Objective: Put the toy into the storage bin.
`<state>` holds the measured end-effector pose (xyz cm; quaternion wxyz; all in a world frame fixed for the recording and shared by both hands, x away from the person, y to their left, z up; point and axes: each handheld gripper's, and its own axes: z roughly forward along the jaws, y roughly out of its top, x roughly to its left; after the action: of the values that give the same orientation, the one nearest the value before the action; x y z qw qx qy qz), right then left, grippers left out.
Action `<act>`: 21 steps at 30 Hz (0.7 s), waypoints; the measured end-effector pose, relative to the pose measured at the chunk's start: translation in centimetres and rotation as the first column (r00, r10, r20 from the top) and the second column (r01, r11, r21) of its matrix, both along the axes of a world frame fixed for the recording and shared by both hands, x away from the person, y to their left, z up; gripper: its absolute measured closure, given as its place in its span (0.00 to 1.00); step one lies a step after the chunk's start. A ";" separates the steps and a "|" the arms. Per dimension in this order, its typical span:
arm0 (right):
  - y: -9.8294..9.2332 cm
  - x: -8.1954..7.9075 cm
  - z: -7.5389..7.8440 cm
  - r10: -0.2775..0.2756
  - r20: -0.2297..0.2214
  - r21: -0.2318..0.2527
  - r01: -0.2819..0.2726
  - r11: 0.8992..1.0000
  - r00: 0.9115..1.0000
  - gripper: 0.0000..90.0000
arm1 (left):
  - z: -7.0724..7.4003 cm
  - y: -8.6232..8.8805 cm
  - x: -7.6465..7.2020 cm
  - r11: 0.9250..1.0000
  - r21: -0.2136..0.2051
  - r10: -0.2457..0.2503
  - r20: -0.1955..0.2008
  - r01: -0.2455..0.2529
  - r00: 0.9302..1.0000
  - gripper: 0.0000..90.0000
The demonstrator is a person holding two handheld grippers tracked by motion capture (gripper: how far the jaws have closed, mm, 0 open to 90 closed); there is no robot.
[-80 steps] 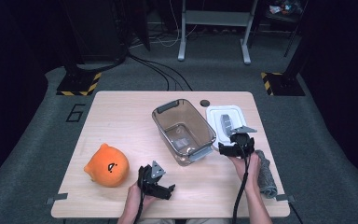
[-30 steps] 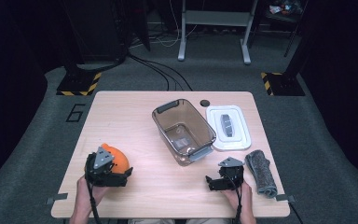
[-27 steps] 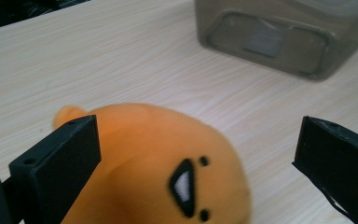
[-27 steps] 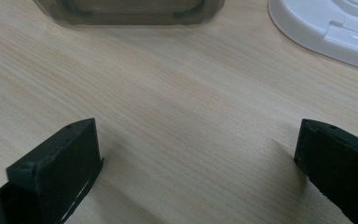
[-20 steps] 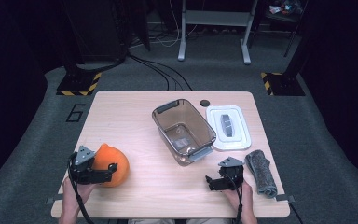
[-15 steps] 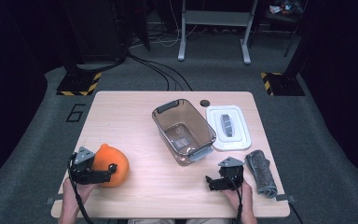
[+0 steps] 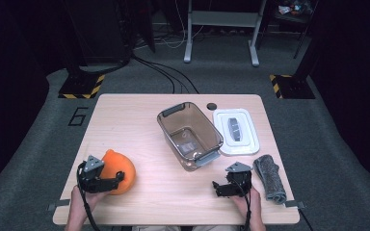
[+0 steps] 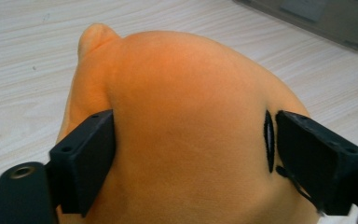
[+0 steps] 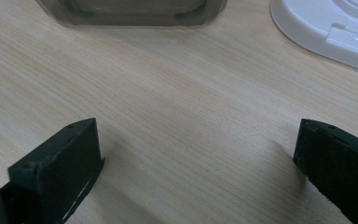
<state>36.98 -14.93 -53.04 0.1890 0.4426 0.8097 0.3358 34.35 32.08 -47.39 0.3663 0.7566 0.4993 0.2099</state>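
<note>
An orange plush toy [image 7: 124, 169] with a black eye lies at the table's front left. My left gripper [image 7: 115, 177] reaches onto it from the left. In the left gripper view the toy [image 8: 186, 79] bulges up between the two black jaws. One pad presses into its side and the other sits against the eye [image 8: 269, 140]. The jaws have just been closing with the toy between them, and my left gripper [image 8: 191, 144] is shut on it. My right gripper [image 7: 218, 186] hovers low at the front right, open, with bare wood between its jaws [image 9: 196, 158].
A clear plastic bin [image 7: 173, 109] stands at mid-table, with a white lid [image 7: 246, 139] to its right. A rolled grey cloth [image 7: 270, 178] lies by the right edge beside my right hand. A small black disc [image 7: 211, 106] sits behind the bin.
My left gripper went from the front middle over to the toy, then sank against it from the left. My right gripper drew back from the lid to the front and has stayed there.
</note>
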 end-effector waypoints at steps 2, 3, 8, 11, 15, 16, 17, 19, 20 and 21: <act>0.0 0.0 0.0 0.000 -0.001 0.003 0.000 1.000 1.000 0.00 | -0.1 -0.2 -0.1 1.000 -0.002 0.018 0.021 -0.018 1.000 0.26; 0.0 0.0 0.0 0.000 -0.001 0.004 0.000 1.000 1.000 0.00 | -0.3 -0.3 -0.2 1.000 -0.007 0.024 0.040 -0.024 0.999 0.30; 0.0 0.0 0.0 -0.003 -0.002 0.003 0.003 1.000 1.000 0.00 | -0.5 -0.4 -0.5 0.999 0.004 0.038 0.074 -0.038 0.997 0.50; 0.0 0.0 0.0 -0.004 0.001 -0.002 0.004 1.000 1.000 0.00 | -0.3 -0.7 -0.4 0.999 0.028 0.038 0.084 -0.041 0.996 0.58; 0.0 0.0 0.0 -0.004 0.001 -0.002 0.004 1.000 1.000 0.00 | 0.1 -0.9 -0.3 0.998 0.056 0.022 0.077 -0.026 0.997 0.63; 0.0 0.0 0.0 -0.004 0.001 -0.002 0.004 1.000 1.000 0.00 | 0.2 -1.0 -0.2 0.998 0.062 0.023 0.080 -0.028 0.996 0.64; 0.0 0.0 0.0 -0.004 0.001 -0.002 0.004 1.000 1.000 0.00 | 0.4 -1.1 -0.2 0.997 0.067 0.022 0.090 -0.028 0.996 0.64; 0.0 0.0 0.0 -0.006 0.001 -0.002 0.006 1.000 1.000 0.00 | 0.8 -1.1 0.0 0.997 0.078 0.004 0.082 -0.010 0.997 0.64; 0.0 0.0 0.0 -0.009 0.004 0.000 0.009 1.000 1.000 0.00 | 1.0 -1.1 0.0 0.996 0.084 -0.004 0.081 -0.003 0.997 0.64; 0.0 0.0 0.0 -0.007 0.001 -0.002 0.007 1.000 1.000 0.00 | 1.1 -1.1 0.1 0.996 0.088 -0.009 0.081 0.002 0.997 0.64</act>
<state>36.98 -14.91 -53.04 0.1910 0.4450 0.8085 0.3344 34.46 31.02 -46.25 0.3531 0.7642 0.4723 0.2612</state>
